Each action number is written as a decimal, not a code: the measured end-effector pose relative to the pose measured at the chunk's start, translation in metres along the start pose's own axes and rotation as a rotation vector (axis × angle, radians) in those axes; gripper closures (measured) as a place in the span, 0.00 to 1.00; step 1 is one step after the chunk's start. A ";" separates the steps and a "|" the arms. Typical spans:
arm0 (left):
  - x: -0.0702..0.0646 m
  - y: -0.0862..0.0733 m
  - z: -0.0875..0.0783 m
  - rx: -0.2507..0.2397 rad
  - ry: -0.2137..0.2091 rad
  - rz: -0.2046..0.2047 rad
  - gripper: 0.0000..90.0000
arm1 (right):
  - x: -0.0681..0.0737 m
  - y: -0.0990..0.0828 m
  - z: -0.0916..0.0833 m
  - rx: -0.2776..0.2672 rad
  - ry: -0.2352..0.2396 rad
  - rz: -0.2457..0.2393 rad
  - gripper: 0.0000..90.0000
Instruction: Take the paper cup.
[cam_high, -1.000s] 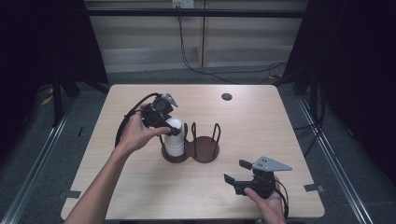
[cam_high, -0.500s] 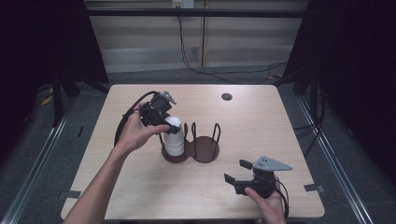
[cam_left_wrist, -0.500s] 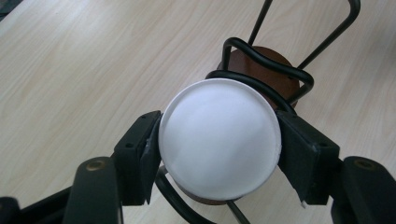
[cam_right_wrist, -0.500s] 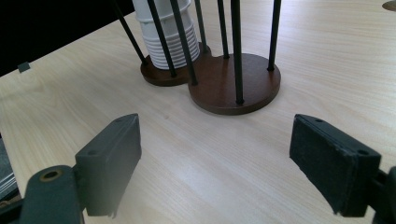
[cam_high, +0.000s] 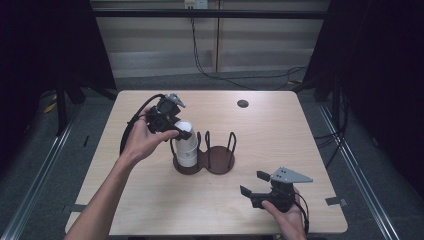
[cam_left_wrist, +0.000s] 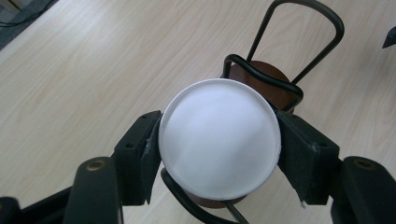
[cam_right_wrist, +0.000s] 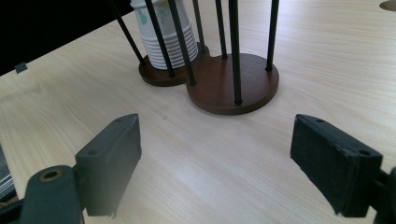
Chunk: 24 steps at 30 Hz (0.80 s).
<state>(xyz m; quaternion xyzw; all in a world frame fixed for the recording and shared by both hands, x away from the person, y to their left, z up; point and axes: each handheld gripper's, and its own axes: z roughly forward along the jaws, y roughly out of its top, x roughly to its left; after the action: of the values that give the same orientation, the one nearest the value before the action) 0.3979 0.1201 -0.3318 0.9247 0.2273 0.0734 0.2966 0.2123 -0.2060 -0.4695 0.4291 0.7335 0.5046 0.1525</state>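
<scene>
The left gripper (cam_high: 172, 122) is clenching the top white paper cup (cam_left_wrist: 219, 142) of the stack in the dark wooden two-ring wire holder (cam_high: 220, 162) on the table (cam_high: 150, 200). Little has changed since a second ago, so lifting seems next. The right gripper (cam_right_wrist: 233, 163) is resting released nearby.

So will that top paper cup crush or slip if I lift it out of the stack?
Likely light and thin-walled: the paper cup could dent under the left gripper, whose pads clamp its rim. It may stick, since the stack is nested tightly inside the holder.
</scene>
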 end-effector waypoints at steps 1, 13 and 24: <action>0.000 0.000 -0.001 -0.004 -0.001 -0.002 0.39 | 0.001 0.000 0.000 -0.001 -0.001 0.001 0.18; 0.001 -0.001 -0.013 -0.061 -0.004 0.004 0.40 | 0.001 -0.001 -0.001 -0.002 0.003 0.002 0.18; 0.002 -0.003 -0.027 -0.142 0.000 -0.019 0.40 | 0.000 -0.001 0.000 -0.001 0.004 0.005 0.18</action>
<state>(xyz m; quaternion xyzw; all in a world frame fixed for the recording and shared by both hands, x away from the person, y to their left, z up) 0.3915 0.1372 -0.3110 0.8992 0.2302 0.0866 0.3620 0.2118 -0.2058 -0.4699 0.4298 0.7326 0.5060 0.1501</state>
